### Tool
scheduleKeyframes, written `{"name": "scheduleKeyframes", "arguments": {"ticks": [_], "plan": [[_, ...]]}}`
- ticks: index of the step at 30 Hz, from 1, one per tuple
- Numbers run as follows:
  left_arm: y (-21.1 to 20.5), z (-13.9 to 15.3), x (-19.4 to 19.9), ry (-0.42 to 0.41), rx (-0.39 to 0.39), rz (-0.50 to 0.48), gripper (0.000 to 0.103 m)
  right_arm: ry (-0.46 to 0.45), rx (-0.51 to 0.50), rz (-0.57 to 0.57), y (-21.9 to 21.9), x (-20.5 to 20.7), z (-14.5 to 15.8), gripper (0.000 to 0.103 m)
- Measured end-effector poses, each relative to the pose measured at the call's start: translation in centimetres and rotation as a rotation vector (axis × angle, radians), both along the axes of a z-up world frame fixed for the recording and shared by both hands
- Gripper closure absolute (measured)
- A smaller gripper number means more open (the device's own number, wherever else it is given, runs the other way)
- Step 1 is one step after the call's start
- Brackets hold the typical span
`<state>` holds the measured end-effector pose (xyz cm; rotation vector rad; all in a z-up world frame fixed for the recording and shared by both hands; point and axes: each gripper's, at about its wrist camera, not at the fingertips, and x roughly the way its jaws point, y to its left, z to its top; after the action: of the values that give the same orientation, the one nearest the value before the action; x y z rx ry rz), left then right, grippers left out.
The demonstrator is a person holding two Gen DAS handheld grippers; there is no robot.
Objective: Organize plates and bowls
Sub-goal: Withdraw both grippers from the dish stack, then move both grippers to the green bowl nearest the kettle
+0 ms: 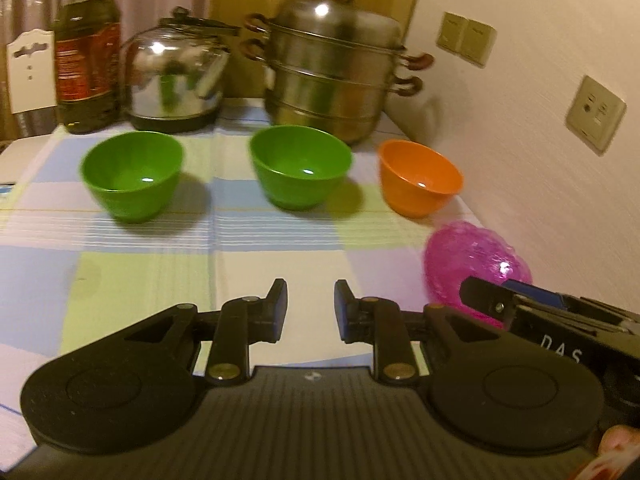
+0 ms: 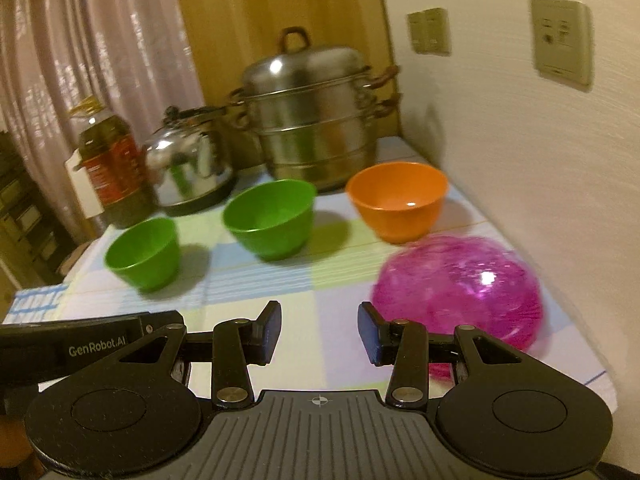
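Two green bowls (image 1: 132, 174) (image 1: 300, 170) and an orange bowl (image 1: 418, 176) stand upright in a row across the checked tablecloth (image 1: 152, 276). A pink see-through bowl (image 1: 472, 260) lies nearer, by the wall; I cannot tell which way up it is. My left gripper (image 1: 311, 308) hovers in front of the row, open, with only cloth between its fingers. In the right wrist view my right gripper (image 2: 319, 324) is open and holds nothing. The pink bowl (image 2: 460, 284) sits just beyond its right finger (image 2: 370, 334), outside the jaws. The green bowls (image 2: 144, 252) (image 2: 270, 216) and orange bowl (image 2: 398, 198) lie further off.
A tiered steel steamer pot (image 1: 332, 68), a shiny kettle (image 1: 176, 76) and an oil bottle (image 1: 88, 60) stand behind the bowls. The wall with sockets (image 1: 596, 114) closes the right side. The table's left edge (image 2: 60, 284) drops off past the smaller green bowl.
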<state>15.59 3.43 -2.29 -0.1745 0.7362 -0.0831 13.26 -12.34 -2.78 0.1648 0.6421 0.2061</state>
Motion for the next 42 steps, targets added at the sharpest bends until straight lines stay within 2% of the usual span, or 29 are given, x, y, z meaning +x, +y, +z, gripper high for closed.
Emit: {"name": "scheduleKeyframes", "arguments": {"ticks": [10, 16, 21, 33, 42], "plan": [[4.9, 1.3, -2.3, -0.013, -0.001, 0.08, 0.078, 0.003, -0.049, 0.052, 3.5, -1.0, 1.7, 0.06], [6.7, 2.1, -2.9, -0.021, -0.006, 0.105, 0.073, -0.012, -0.055, 0.081, 5.2, -1.3, 2.9, 0.06], [8.2, 2.4, -2.9, -0.022, -0.001, 0.126, 0.07, 0.005, -0.042, 0.113, 6.9, -0.5, 2.8, 0.06], [12.6, 1.6, 0.9, 0.008, -0.014, 0.186, 0.064, 0.033, -0.036, 0.19, 11.3, 3.7, 2.1, 0.06], [16.3, -0.6, 5.4, 0.019, 0.001, 0.244, 0.06, 0.053, -0.019, 0.223, 15.0, 9.9, 0.6, 0.06]]}}
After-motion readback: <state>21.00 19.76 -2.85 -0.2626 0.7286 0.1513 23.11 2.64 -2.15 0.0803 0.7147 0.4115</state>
